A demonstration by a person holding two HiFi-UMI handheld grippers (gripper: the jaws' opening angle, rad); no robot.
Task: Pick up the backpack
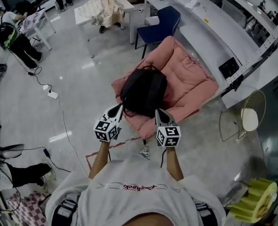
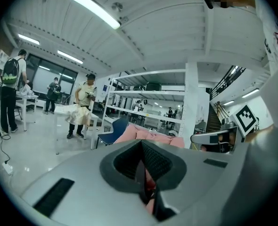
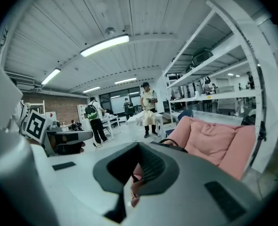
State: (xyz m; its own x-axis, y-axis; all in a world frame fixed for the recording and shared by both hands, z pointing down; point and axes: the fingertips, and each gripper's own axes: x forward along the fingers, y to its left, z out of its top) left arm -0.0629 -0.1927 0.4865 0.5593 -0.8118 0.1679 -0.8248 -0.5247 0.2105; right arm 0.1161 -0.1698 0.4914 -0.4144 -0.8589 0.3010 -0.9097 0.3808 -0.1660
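There's your pink sofa (image 1: 193,79), and the black backpack (image 1: 143,91) lies on its seat, toward the front edge. Your left tool (image 1: 116,109) and right tool (image 1: 160,113) are both closed with nothing between the jaws, tips close by the backpack's near side, one toward each corner.

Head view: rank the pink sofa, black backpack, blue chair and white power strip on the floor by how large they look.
1. pink sofa, clearly largest.
2. black backpack and blue chair: about alike; the chair stands farther from the camera, so I won't rank them.
3. white power strip, smallest.
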